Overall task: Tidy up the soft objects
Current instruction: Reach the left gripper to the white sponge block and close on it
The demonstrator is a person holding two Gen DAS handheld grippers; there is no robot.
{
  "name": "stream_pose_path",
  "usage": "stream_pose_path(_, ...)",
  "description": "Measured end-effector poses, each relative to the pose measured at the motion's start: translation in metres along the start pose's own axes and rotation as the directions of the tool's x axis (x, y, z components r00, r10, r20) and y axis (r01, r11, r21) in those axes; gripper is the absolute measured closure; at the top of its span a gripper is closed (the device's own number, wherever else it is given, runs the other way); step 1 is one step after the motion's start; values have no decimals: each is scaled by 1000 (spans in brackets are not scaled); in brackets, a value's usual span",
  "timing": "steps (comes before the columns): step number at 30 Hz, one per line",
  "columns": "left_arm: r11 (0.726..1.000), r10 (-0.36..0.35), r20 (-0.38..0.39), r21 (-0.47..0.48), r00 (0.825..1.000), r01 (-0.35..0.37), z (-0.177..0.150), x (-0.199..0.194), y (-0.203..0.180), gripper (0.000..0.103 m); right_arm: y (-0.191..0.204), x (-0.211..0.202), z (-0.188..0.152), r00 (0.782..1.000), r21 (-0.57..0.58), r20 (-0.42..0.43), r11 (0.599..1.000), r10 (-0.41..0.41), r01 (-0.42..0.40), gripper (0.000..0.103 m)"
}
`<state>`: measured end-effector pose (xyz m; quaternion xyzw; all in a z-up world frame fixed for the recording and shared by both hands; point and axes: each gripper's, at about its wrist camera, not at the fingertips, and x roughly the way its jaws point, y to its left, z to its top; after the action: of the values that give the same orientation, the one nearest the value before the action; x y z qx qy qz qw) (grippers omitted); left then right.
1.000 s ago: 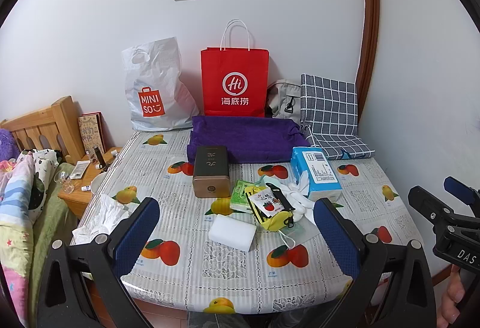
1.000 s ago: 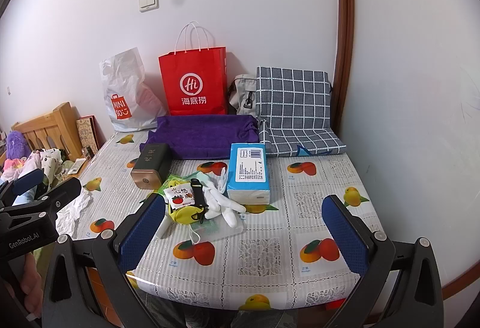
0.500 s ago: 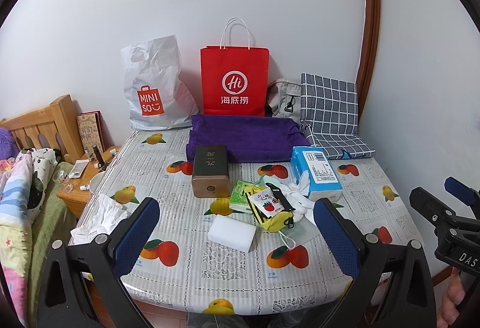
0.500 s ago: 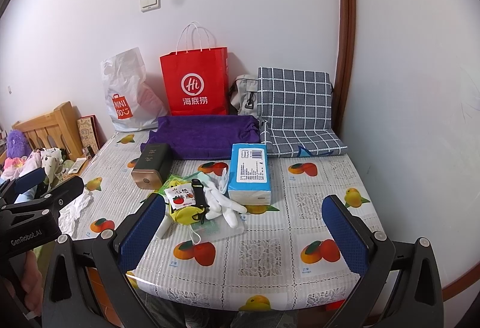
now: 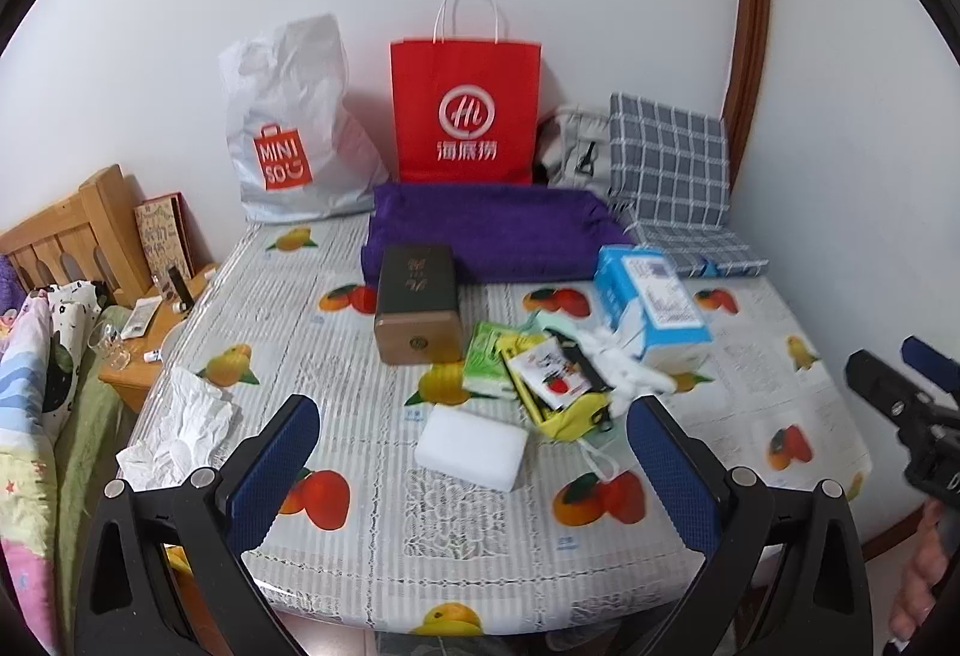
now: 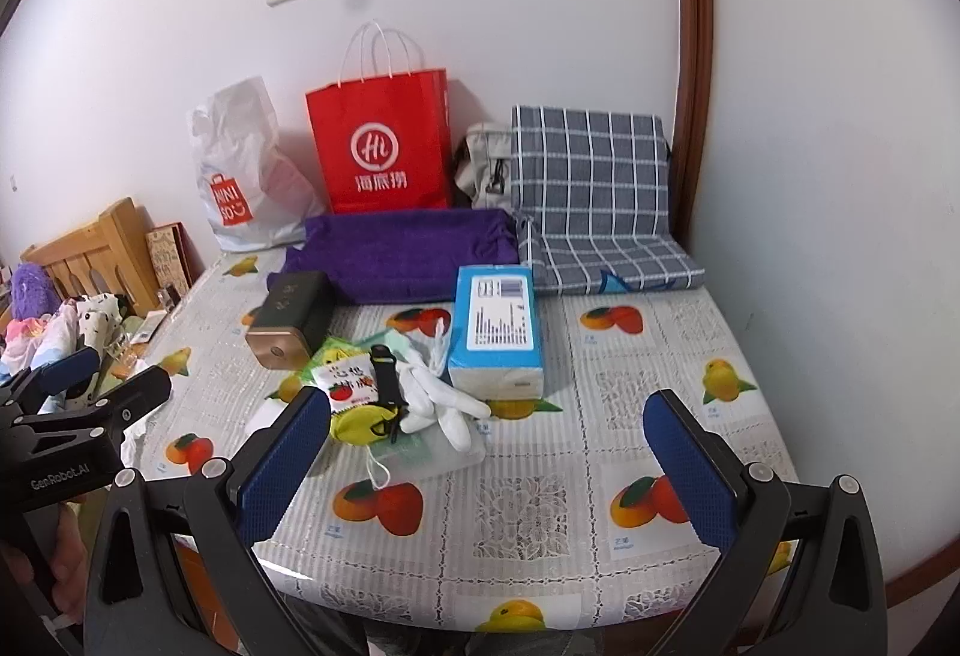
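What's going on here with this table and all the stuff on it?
A person holds a two-finger gripper in each hand over a cluttered table. The left gripper and the right gripper are both open and hold nothing. Nothing is being touched yet. The white sponge, the white gloves, the crumpled tissue, the blue tissue pack and the folded purple towel all lie on the fruit-print cloth.
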<state>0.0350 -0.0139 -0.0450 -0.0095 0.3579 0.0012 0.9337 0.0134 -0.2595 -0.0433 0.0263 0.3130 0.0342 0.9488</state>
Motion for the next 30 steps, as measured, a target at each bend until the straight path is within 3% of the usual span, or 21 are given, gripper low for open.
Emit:
stream_pose_path(7, 1000, -5, -100, 17, 995, 6, -15, 53, 7, 0, -4, 38, -13, 998, 0, -60, 1000, -6, 6, 0)
stream_pose_path(12, 999, 33, -158, 48, 987, -25, -30, 89, 6, 0, -6, 69, -24, 994, -1, -109, 1000, -13, 13, 0)
stream_pose_path(16, 998, 5, -206, 57, 979, 7, -40, 115, 6, 0, -7, 92, -32, 990, -3, -144, 1000, -5, 5, 0)
stream_pose_path(20, 997, -29, -223, 67, 974, 45, -46, 132, 3, 0, -5, 112, -38, 984, -12, -179, 1000, -3, 1, 0)
stream_pose_path(30, 992, 7, -274, 123, 962, 28, -55, 169, -4, 0, -7, 140, -46, 975, -4, -222, 1000, 23, -24, 0)
